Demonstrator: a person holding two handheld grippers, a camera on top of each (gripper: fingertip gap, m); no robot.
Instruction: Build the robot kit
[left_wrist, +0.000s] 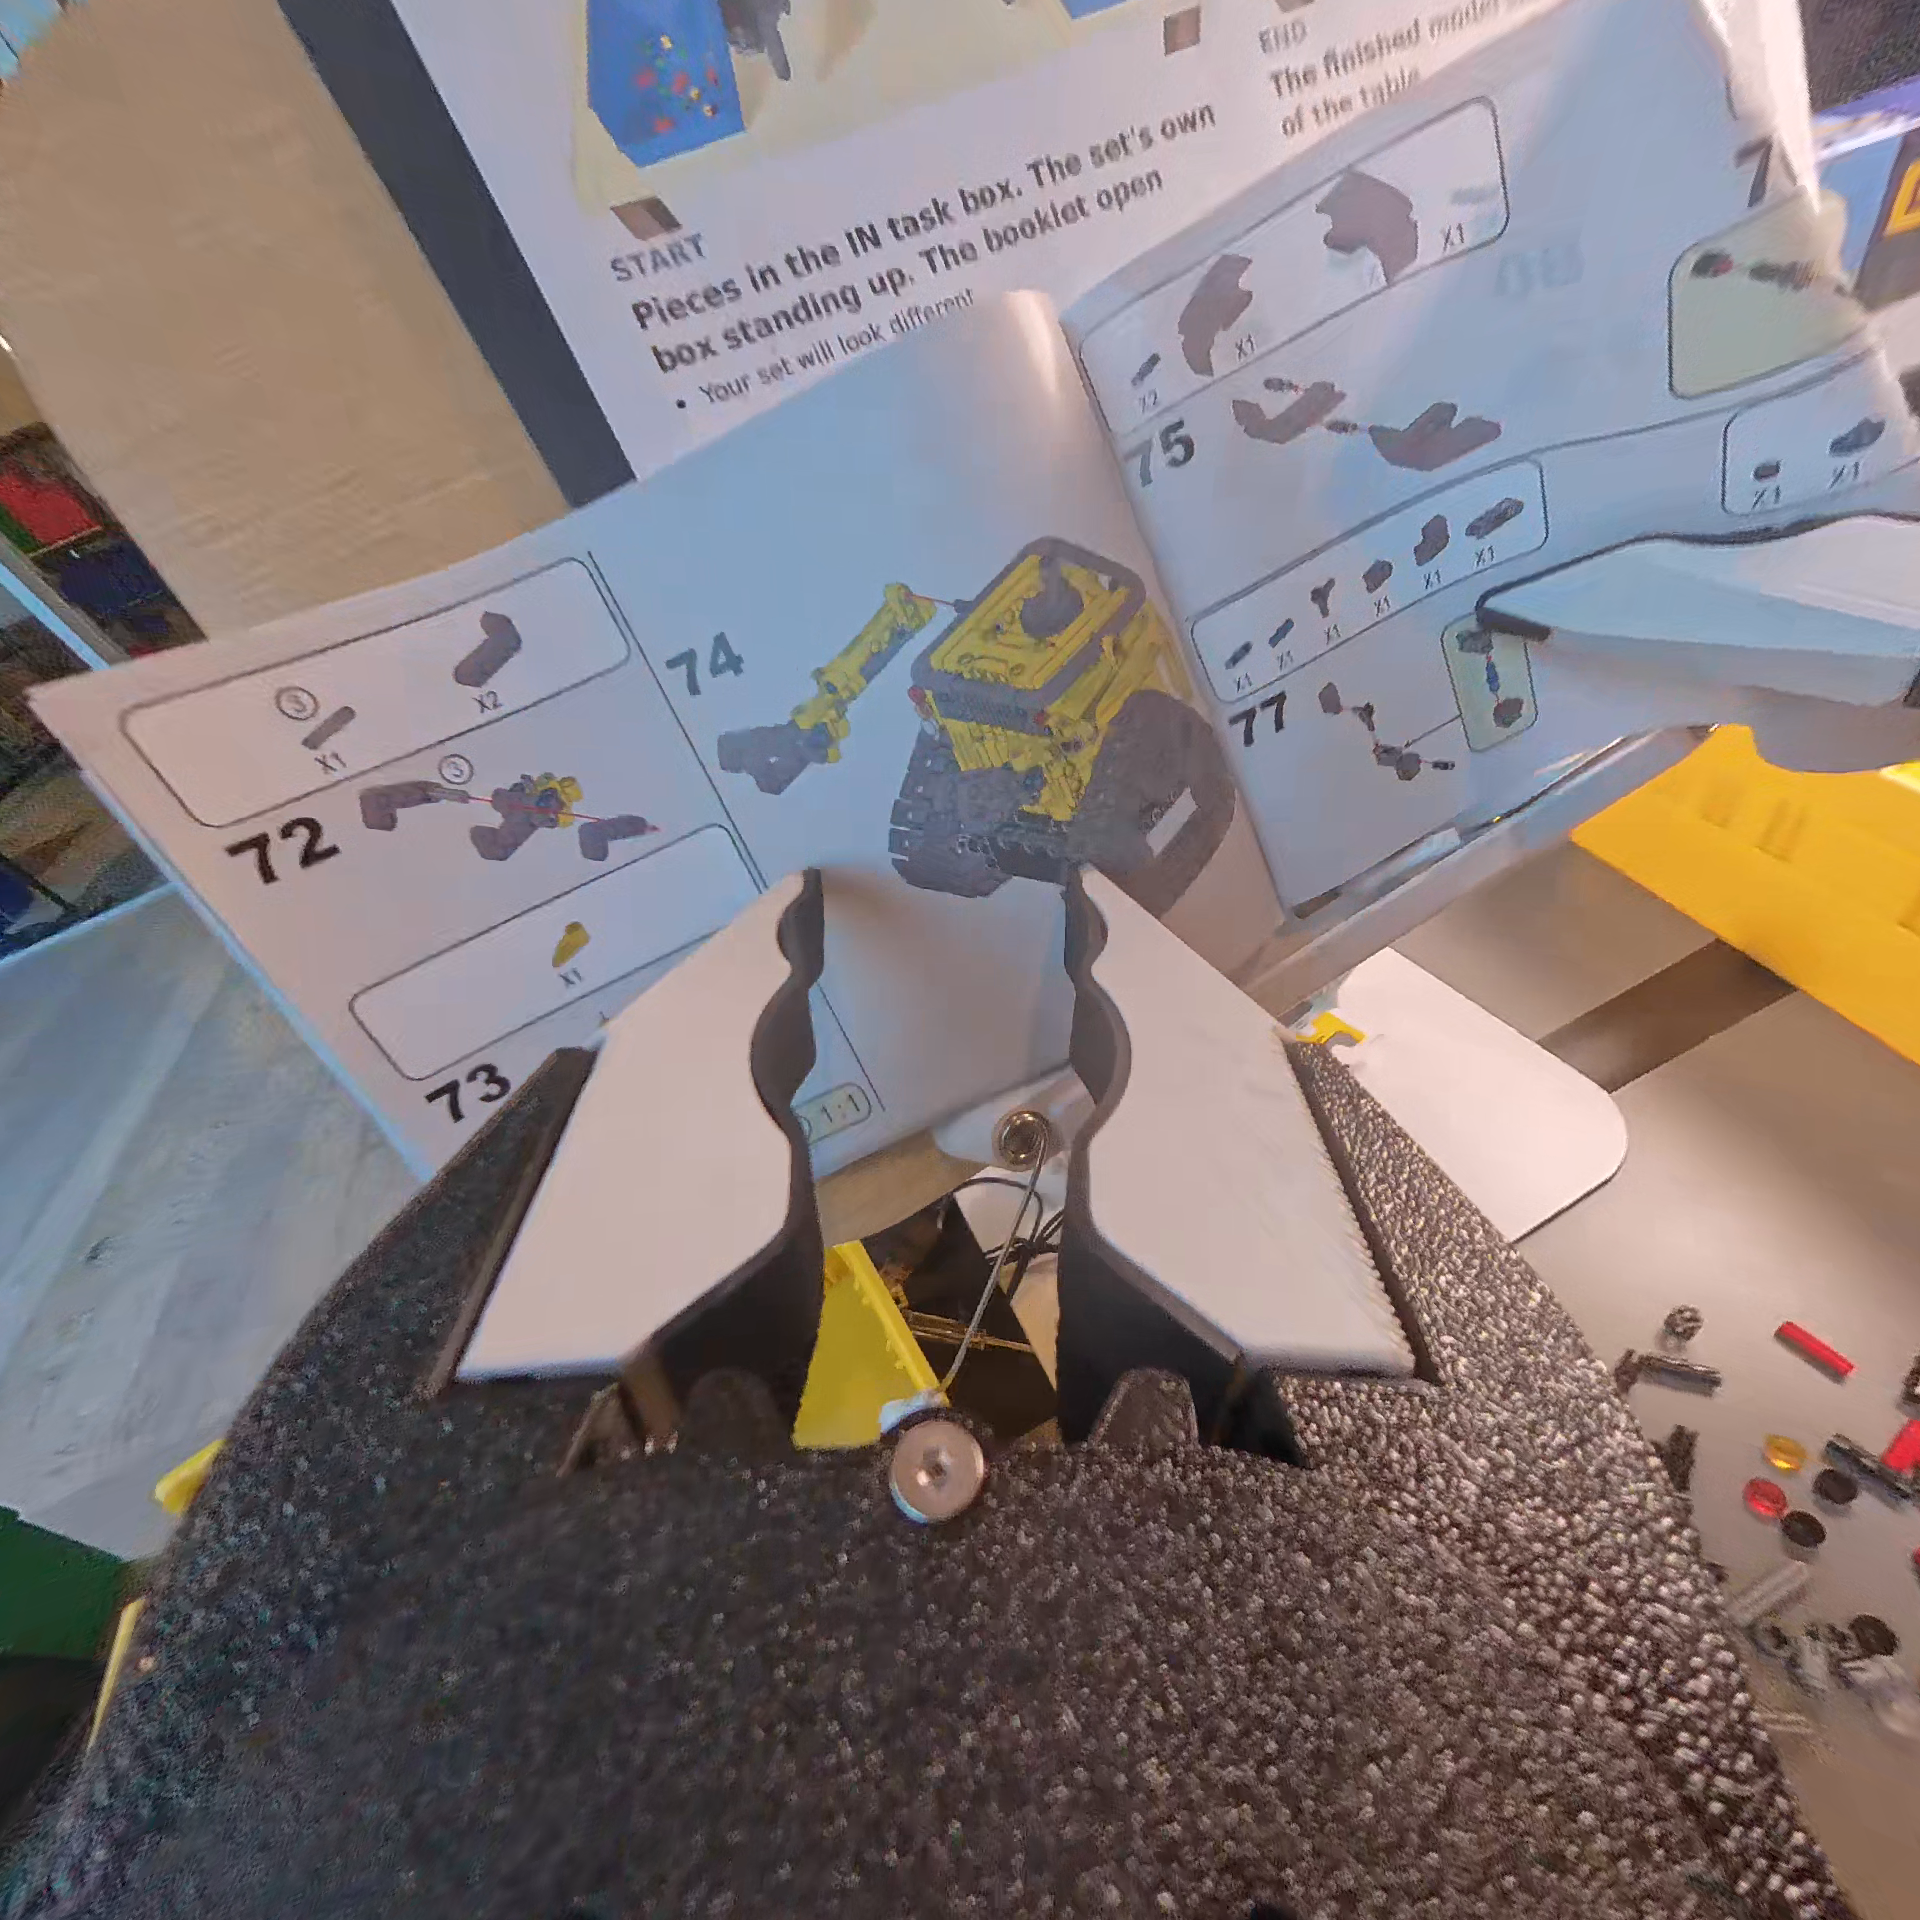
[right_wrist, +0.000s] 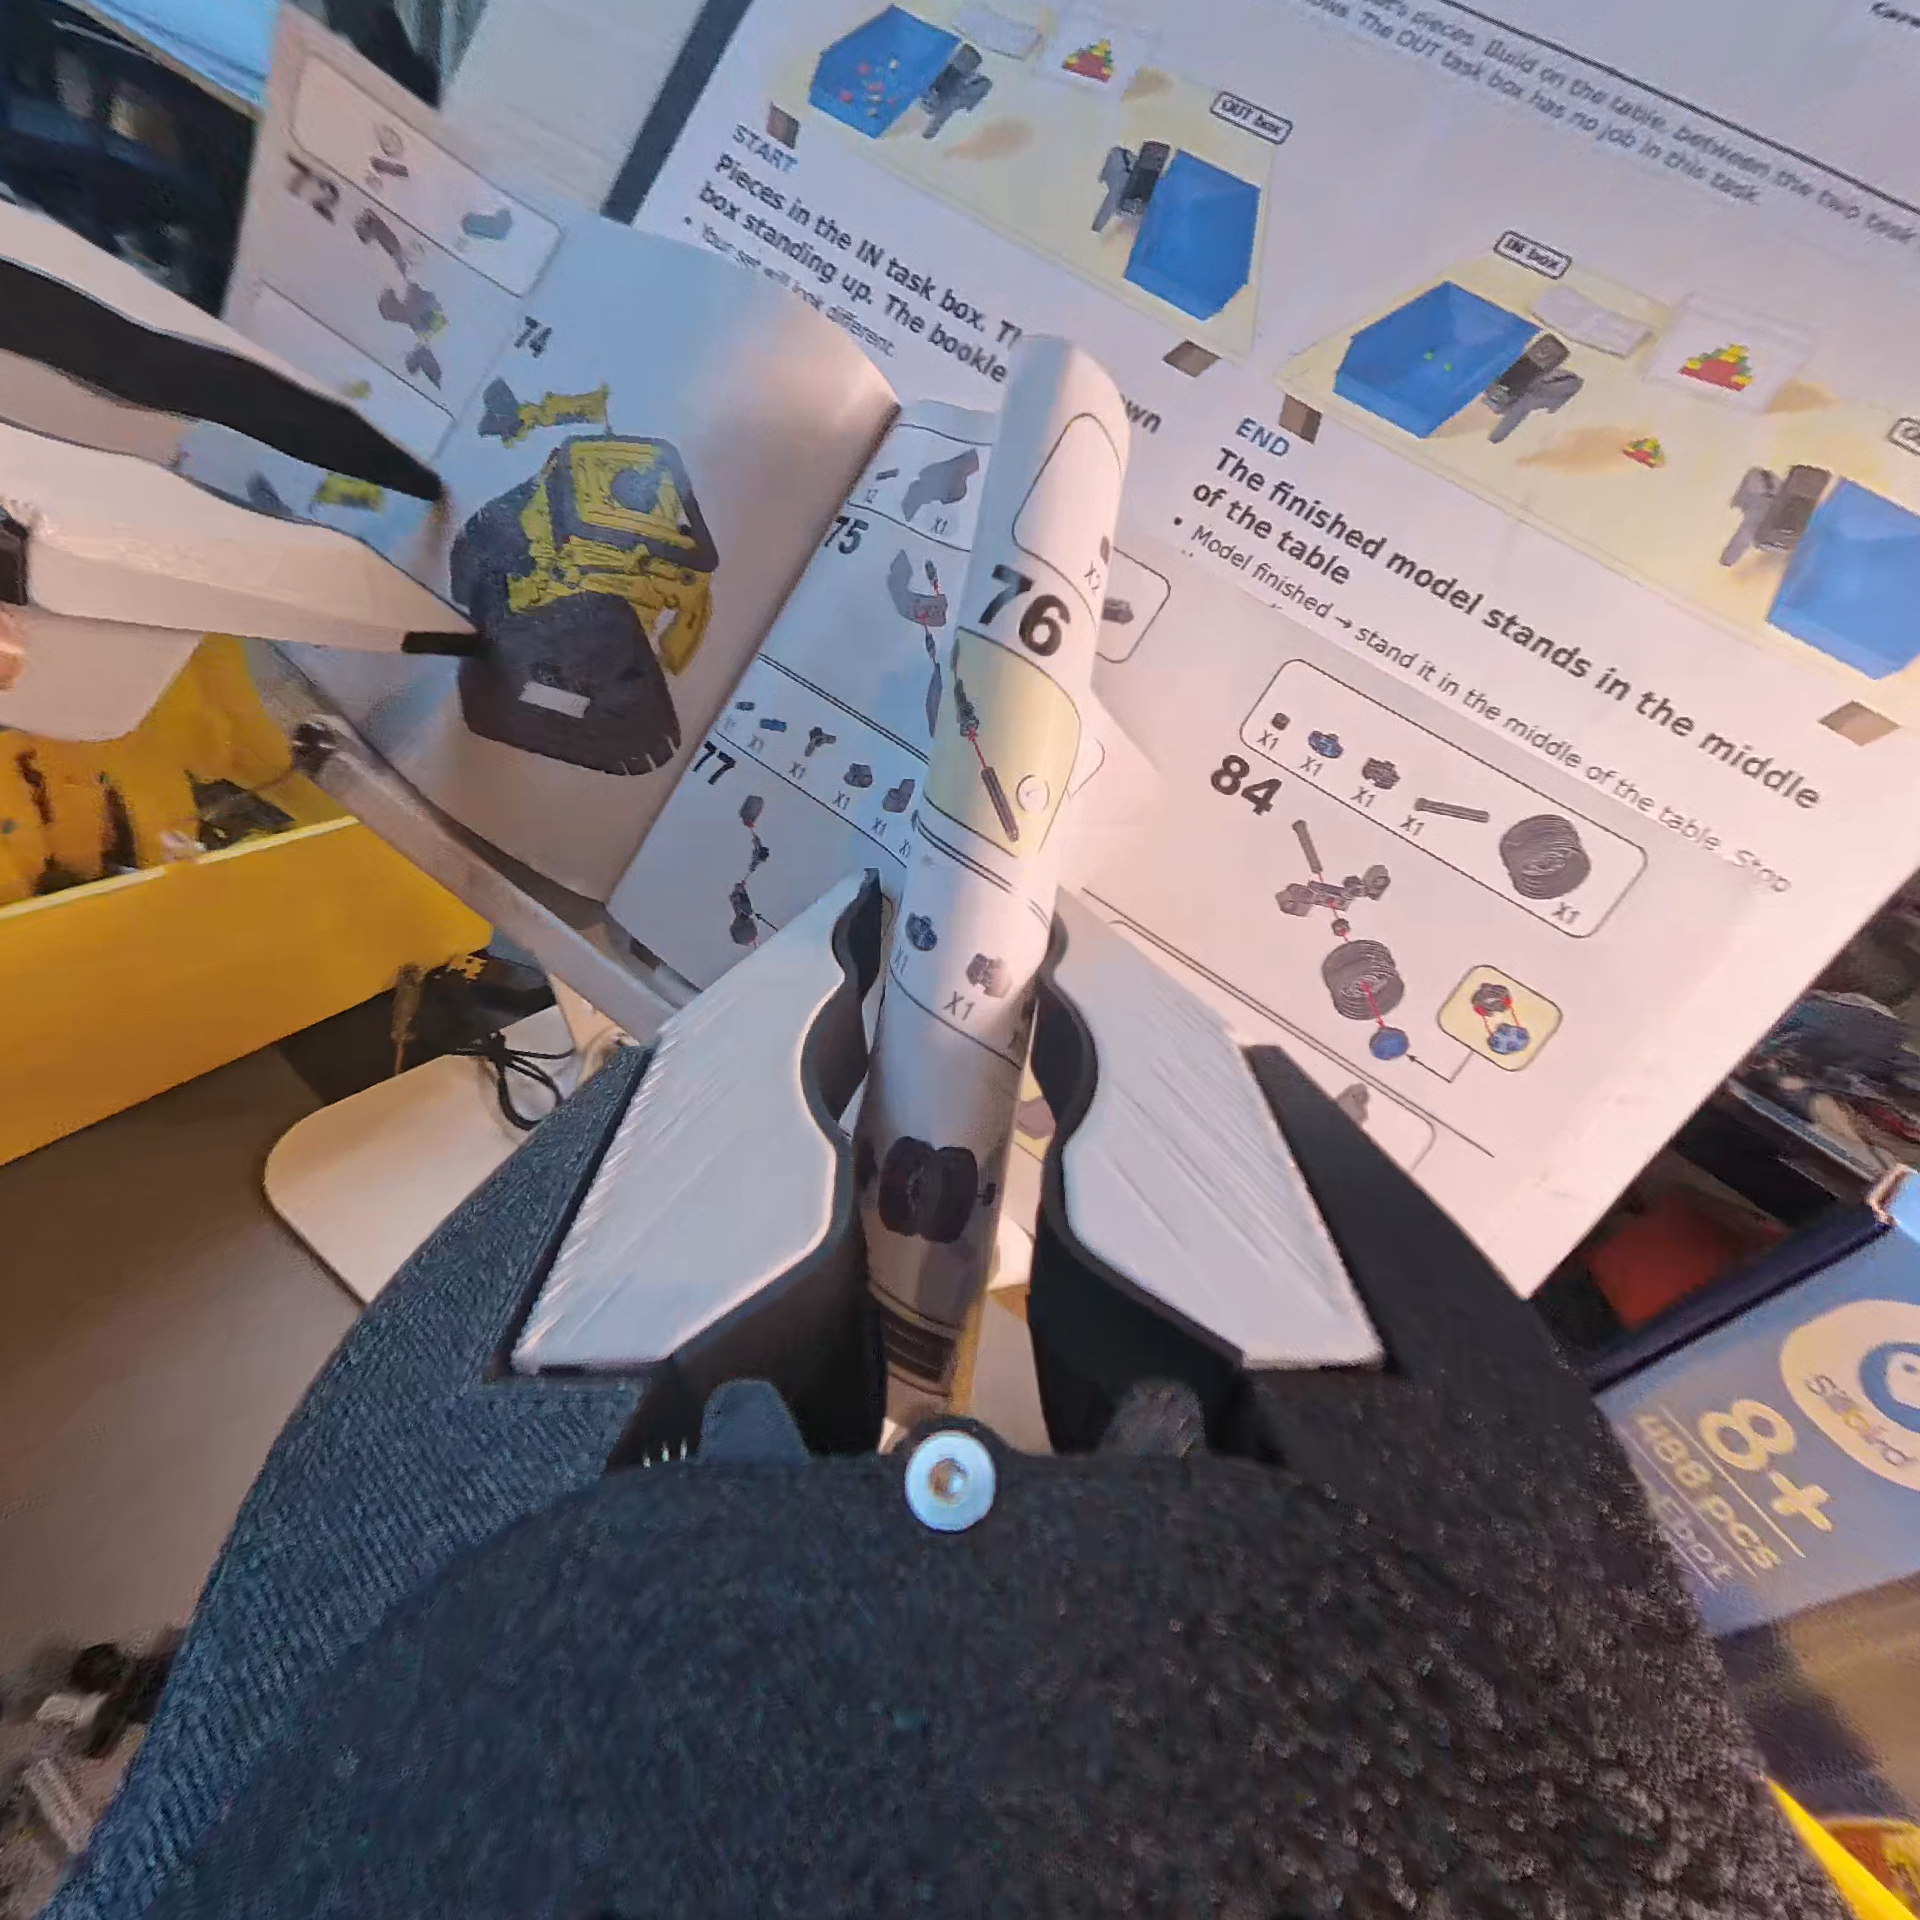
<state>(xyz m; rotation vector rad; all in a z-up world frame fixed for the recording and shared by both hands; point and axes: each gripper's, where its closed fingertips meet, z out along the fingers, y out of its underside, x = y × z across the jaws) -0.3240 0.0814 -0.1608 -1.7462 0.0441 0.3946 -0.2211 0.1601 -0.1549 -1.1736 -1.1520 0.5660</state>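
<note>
An open instruction booklet (left_wrist: 831, 727) stands upright on a white stand. My left gripper (left_wrist: 940, 904) is open and empty, its jaws spread just in front of the booklet's left page, which shows a yellow vehicle. It also shows in the right wrist view (right_wrist: 457, 566), its tips close to that page. My right gripper (right_wrist: 961, 925) is shut on a curled right-hand page (right_wrist: 1029, 644) and holds it lifted away from the booklet. In the left wrist view the right gripper (left_wrist: 1527, 613) comes in from the right at the page's edge.
A large printed poster (right_wrist: 1455, 499) stands behind the booklet. A yellow bin (right_wrist: 208, 935) sits beside the stand's white base (left_wrist: 1507, 1122). Several small red and black pieces (left_wrist: 1818, 1455) lie on the grey table. A blue box (right_wrist: 1787, 1455) stands at the right.
</note>
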